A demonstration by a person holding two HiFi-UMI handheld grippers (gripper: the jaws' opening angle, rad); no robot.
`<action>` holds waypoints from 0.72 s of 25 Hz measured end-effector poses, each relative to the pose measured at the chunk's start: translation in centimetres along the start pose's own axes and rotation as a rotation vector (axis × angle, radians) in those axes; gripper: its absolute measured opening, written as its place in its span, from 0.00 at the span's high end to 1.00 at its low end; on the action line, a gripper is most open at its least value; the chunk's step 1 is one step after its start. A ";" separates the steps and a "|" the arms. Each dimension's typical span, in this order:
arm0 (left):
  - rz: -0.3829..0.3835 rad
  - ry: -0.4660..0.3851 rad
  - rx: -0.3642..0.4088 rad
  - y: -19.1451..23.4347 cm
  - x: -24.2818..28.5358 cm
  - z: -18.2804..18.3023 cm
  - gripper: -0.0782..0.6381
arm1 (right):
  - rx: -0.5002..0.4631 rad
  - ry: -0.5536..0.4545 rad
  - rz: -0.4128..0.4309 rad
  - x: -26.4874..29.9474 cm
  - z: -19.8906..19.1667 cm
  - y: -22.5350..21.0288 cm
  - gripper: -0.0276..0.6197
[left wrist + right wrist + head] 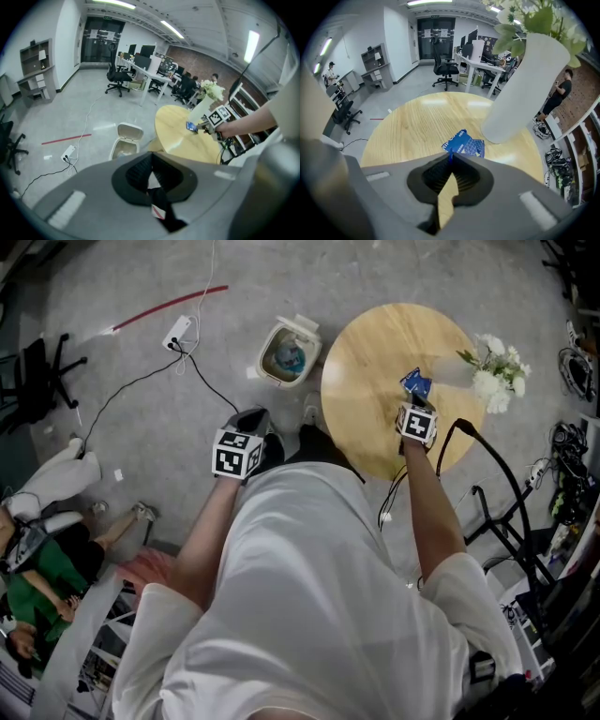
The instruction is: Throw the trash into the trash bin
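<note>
Grasp stage: blue wrapper [415, 382] on the table [370, 352], edge pinched in the closed right gripper [415, 397] (left gripper [150, 164] idle, jaws together). Next, likely: lift, swing toward trash bin [286, 354] at nine o'clock, release.

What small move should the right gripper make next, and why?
Probably lift the wrapper straight up off the table. The right gripper has its jaws closed on the wrapper's edge, close beside the vase, and the open bin stands on the floor past the table's edge.
</note>
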State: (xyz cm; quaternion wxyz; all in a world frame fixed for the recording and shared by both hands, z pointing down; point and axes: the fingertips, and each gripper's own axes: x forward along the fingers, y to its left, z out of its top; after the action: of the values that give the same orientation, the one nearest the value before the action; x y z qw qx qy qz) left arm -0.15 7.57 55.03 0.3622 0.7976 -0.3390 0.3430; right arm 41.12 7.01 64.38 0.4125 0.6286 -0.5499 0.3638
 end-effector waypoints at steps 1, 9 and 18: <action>-0.002 -0.003 -0.002 0.0 0.0 0.0 0.88 | -0.001 -0.004 -0.004 -0.2 0.1 0.0 0.96; -0.012 -0.033 0.008 0.6 -0.5 0.8 0.88 | -0.017 -0.057 -0.011 -2.0 1.8 0.5 0.96; -0.019 -0.064 0.014 1.4 -2.0 0.8 0.88 | -0.039 -0.122 0.012 -4.5 4.0 3.3 0.96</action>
State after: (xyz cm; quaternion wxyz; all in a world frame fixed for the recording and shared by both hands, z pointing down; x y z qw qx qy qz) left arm -2.11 6.79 53.55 0.3488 0.8138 -0.3404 0.3165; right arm 37.25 4.90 59.07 0.3881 0.6382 -0.5846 0.3166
